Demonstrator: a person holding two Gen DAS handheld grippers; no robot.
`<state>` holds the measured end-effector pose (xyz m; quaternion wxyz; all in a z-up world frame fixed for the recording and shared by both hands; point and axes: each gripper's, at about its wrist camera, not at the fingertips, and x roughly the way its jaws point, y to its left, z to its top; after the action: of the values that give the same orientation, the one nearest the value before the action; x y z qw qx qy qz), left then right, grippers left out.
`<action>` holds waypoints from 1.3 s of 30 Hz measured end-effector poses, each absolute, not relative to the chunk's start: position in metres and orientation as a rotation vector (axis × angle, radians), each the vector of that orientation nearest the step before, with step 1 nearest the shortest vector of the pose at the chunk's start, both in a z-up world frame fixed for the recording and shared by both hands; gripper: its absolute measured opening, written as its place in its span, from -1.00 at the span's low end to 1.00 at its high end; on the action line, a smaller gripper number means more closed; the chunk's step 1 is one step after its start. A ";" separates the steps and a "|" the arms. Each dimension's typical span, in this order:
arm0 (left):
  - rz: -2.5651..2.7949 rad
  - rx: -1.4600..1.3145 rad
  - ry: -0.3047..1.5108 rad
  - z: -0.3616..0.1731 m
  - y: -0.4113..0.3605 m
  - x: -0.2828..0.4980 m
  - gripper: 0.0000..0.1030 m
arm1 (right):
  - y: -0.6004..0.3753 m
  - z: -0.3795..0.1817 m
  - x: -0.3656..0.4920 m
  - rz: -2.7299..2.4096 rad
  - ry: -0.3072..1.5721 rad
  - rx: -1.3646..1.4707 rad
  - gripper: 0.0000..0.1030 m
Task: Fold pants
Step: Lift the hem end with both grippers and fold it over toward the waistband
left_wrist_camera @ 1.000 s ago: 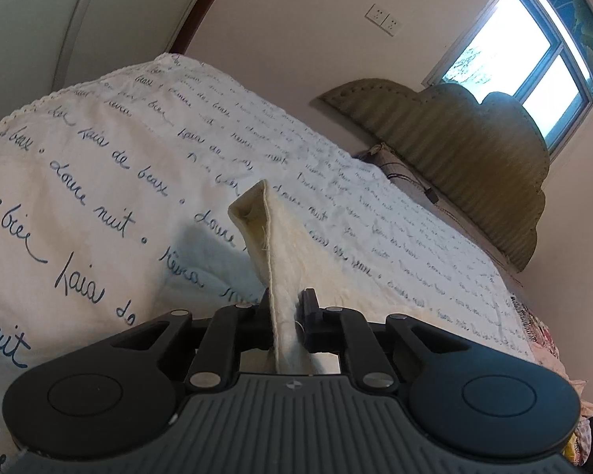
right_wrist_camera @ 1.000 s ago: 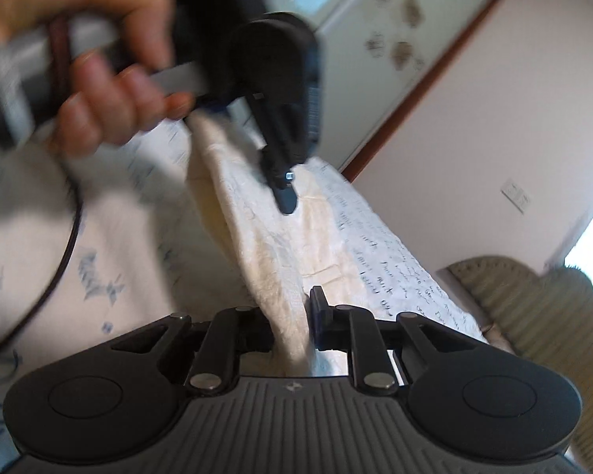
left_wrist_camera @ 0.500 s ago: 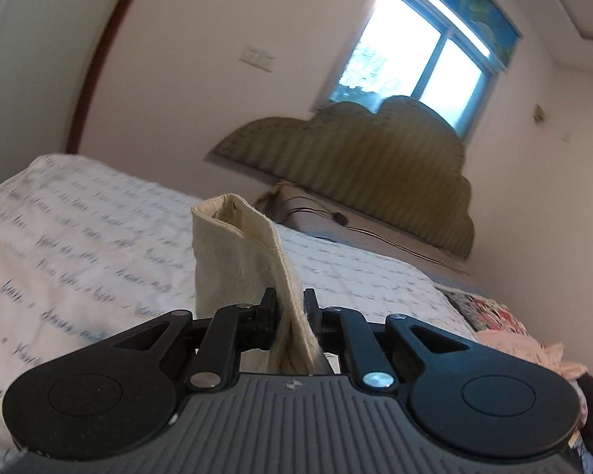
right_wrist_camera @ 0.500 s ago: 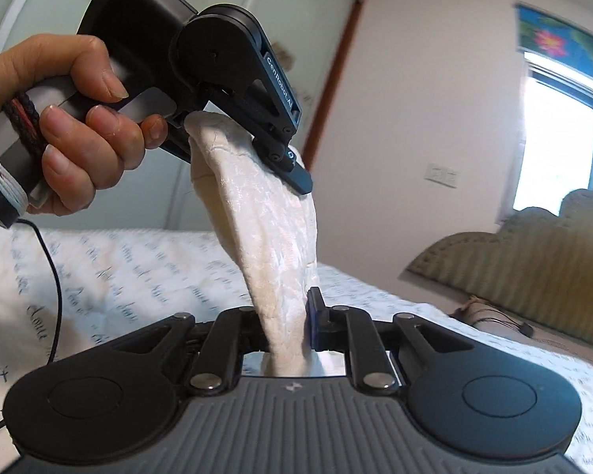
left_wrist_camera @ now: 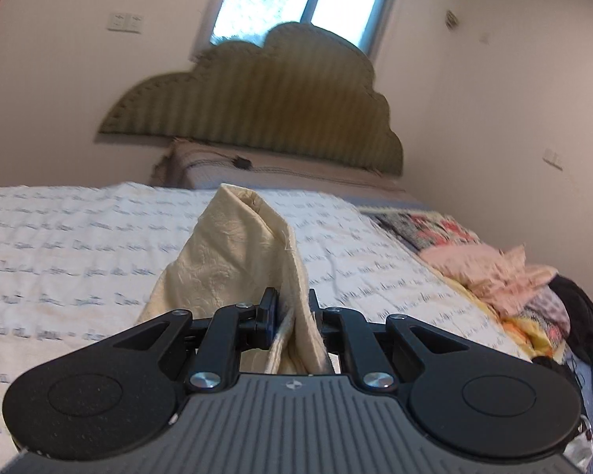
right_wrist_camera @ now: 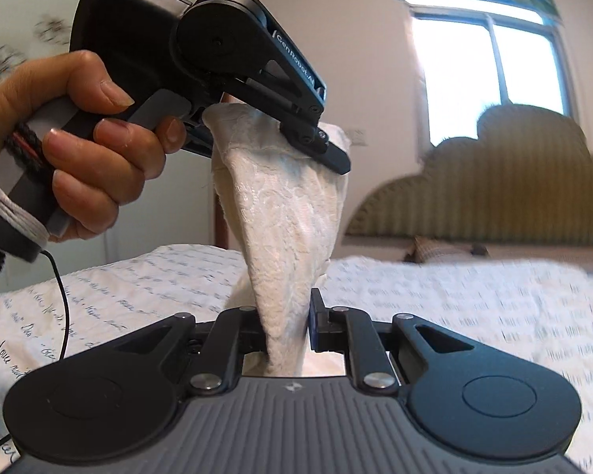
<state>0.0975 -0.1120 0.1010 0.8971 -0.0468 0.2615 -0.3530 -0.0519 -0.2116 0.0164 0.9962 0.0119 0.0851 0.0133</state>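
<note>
Your right gripper point(right_wrist_camera: 288, 326) is clamped on a bunched stretch of the cream pants point(right_wrist_camera: 284, 229), its fingers pressed against the cloth on both sides. From there the fabric runs up to your left gripper point(right_wrist_camera: 320, 146), which pinches the upper edge while your left hand point(right_wrist_camera: 79, 150) squeezes the trigger; "CenRobot.AI" is printed in white along its arm, and "DAS" shows on the body. In the left wrist view, your left gripper point(left_wrist_camera: 290, 312) is closed on a fold of the pants point(left_wrist_camera: 233, 260), held up above the bedspread point(left_wrist_camera: 79, 245) covered in blue handwritten script. Further out, a clothes pile point(left_wrist_camera: 506, 276) lies at the bed's edge, below the scalloped headboard point(left_wrist_camera: 265, 110).
</note>
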 end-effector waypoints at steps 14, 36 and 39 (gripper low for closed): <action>-0.907 0.141 0.753 0.000 -0.254 0.108 -0.73 | -0.289 -0.035 -0.070 -0.037 0.318 0.442 -0.72; -0.674 0.035 0.686 0.020 -0.123 0.130 0.42 | -0.341 -0.054 -0.096 0.017 0.417 0.846 -0.53; -0.595 0.003 0.711 0.006 -0.078 0.123 0.42 | -0.352 -0.049 -0.109 -0.022 0.424 0.851 -0.53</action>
<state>0.1234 -0.0779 0.0057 0.8945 0.0014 0.3427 -0.2869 -0.1092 -0.3520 -0.0487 0.8890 0.4098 0.2040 -0.0107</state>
